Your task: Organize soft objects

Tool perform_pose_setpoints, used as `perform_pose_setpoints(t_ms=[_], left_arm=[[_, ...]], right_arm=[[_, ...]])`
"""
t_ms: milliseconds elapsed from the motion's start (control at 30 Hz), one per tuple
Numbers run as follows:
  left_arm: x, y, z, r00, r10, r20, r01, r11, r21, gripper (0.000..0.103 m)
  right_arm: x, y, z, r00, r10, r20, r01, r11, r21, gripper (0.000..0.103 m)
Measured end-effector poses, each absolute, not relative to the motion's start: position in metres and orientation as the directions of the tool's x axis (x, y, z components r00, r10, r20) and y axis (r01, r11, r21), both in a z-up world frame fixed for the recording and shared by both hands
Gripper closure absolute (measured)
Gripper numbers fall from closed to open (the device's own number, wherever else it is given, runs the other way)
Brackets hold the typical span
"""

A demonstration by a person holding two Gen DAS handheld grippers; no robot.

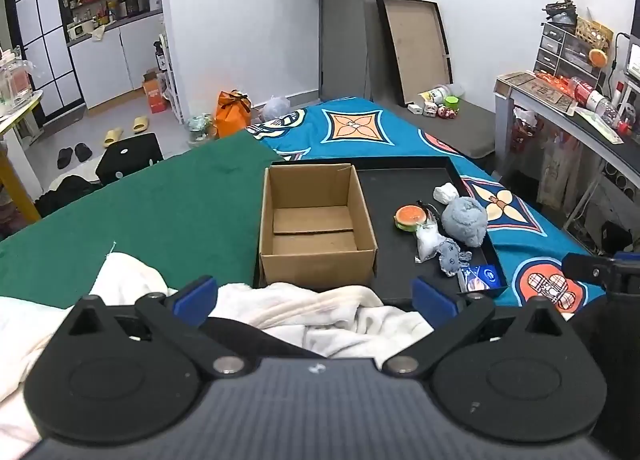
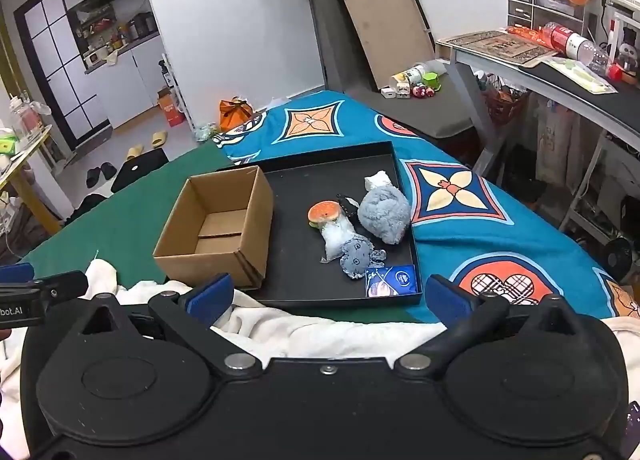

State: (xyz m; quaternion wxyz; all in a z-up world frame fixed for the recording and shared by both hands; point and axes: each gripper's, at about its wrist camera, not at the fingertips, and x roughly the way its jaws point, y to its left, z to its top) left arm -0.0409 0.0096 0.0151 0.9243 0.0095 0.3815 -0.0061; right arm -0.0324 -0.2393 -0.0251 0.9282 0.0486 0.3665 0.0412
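Left gripper (image 1: 316,296) sits at the bottom of its own view with the blue-padded jaws spread wide and nothing between them, hovering over a rumpled white blanket (image 1: 320,316) that fills the lower frame. Just past the blanket, centre frame, an open cardboard box (image 1: 316,227) stands empty on a green cloth (image 1: 160,211), its right side against a shallow black tray (image 1: 384,183). On the tray's right half the soft things are bunched together: a fluffy grey plush (image 1: 466,219), a white piece (image 1: 446,192) behind it, an orange burger-like toy (image 1: 410,216) to the left, a small clear packet (image 1: 428,242), a grey fabric toy (image 1: 450,256) and a blue packet (image 1: 480,278) in the near right corner, its print too small to read. At the right edge, part of the other gripper pokes in. Over to the right wrist view: right gripper (image 2: 330,292) is also spread wide and empty at the bottom, above the same blanket (image 2: 320,324). Box (image 2: 216,227) sits centre left, tray (image 2: 304,171) to its right, with plush (image 2: 384,213), burger-like toy (image 2: 324,213), clear packet (image 2: 336,236), fabric toy (image 2: 356,256) and blue packet (image 2: 390,280) clustered there. A blue patterned bedspread (image 2: 460,227) runs along the right, and a desk (image 2: 560,79) crowds the upper right. At the left edge the other gripper's body carries the partial lettering "bot.AI".
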Motion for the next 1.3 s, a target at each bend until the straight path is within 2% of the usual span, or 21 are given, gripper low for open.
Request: perform_pose_setpoints(t_ms=[1300], left_arm=[[-0.073,0.009,0.009,0.727,-0.021,-0.687,0.029,1.0,0.0,0.0]], right_arm=[[-0.058,-0.232,-0.021,0.746,0.091,-0.659,-0.042,0.995,0.09,0.0]])
